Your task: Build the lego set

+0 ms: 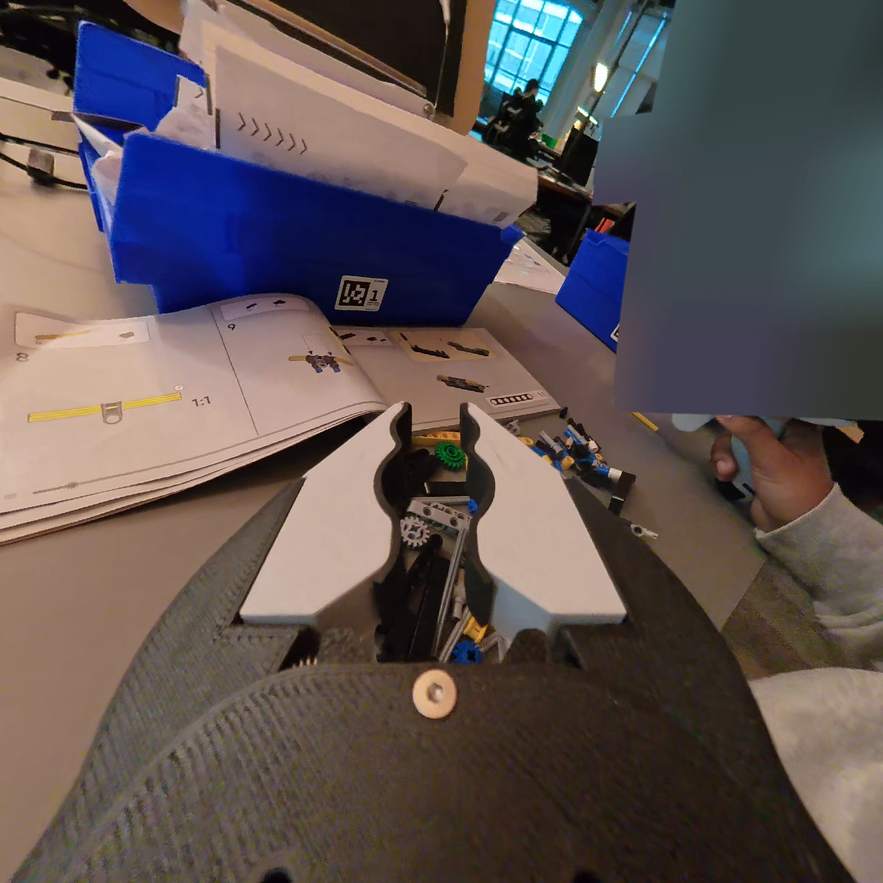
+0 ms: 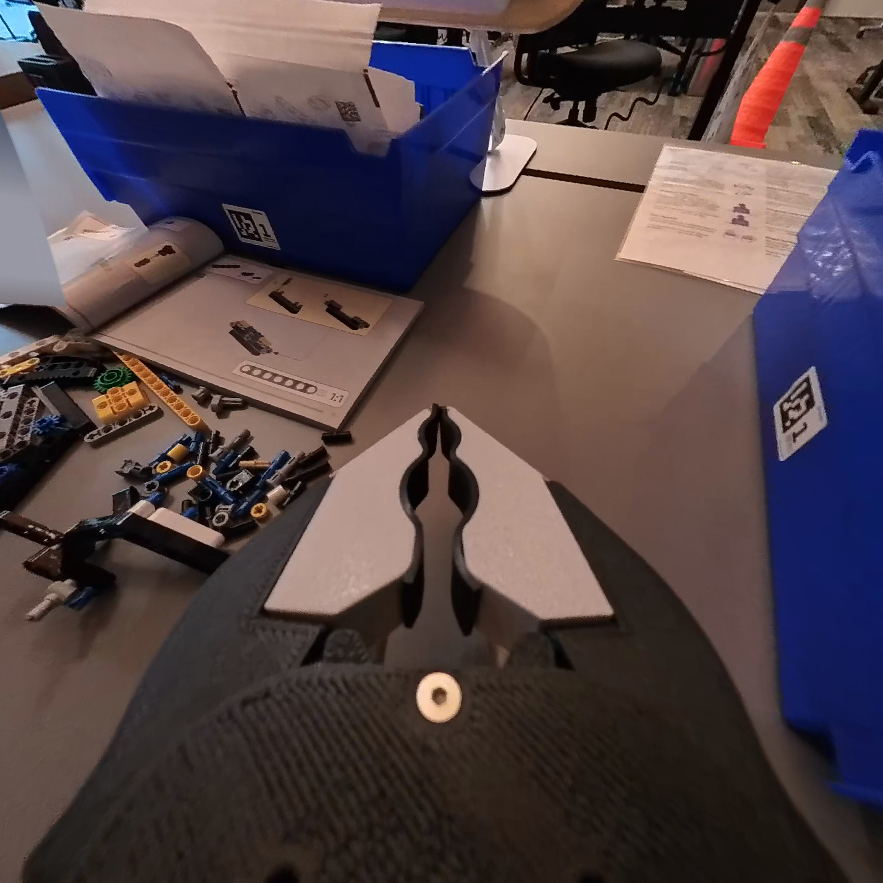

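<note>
My left gripper (image 1: 436,413) is open and hovers over a heap of loose lego parts. Between its fingers I see a green gear (image 1: 449,454), a black gear (image 1: 411,470), a grey beam with holes (image 1: 442,513) and a grey gear (image 1: 414,531) lying on the table, none of them gripped. My right gripper (image 2: 437,412) is shut, its tips touching above the bare grey table (image 2: 573,382), with nothing showing between them. The open instruction booklet (image 1: 191,392) lies just beyond the left gripper; it also shows in the right wrist view (image 2: 286,334).
A pile of small blue, black and yellow pins (image 2: 215,478) lies left of the right gripper, with a yellow beam (image 2: 157,387) and a black-and-white part (image 2: 143,530). A blue bin with papers (image 2: 310,191) stands behind. Another blue bin (image 2: 822,478) stands right. A person's hand (image 1: 774,468) is at the right. The gap from one gripper's tips to the other's is roughly 25 cm.
</note>
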### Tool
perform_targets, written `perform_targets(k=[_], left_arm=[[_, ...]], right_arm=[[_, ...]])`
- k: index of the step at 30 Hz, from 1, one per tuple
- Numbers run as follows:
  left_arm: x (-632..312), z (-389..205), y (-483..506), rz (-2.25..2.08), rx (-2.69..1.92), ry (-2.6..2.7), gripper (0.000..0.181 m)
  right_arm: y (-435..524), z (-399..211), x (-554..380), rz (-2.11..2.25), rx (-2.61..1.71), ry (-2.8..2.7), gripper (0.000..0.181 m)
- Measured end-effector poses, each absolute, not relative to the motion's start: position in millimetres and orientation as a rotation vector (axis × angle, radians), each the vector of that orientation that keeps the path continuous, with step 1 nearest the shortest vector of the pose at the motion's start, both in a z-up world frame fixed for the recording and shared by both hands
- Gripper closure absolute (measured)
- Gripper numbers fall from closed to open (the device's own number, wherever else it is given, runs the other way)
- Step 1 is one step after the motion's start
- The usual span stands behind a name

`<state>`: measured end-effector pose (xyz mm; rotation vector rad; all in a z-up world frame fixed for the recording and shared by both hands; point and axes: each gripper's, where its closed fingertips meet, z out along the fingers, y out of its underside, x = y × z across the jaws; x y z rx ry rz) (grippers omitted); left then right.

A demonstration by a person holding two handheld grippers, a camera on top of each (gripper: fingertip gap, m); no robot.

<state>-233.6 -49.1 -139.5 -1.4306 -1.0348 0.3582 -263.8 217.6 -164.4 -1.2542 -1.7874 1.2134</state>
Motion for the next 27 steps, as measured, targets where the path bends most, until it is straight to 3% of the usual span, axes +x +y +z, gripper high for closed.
perform_targets(k=[27], left_arm=[[-216, -133, -26, 0.461, -1.554, -0.846, 0.160]], right_arm=[[191, -166, -259, 1.300, -1.206, -1.885, 0.179]])
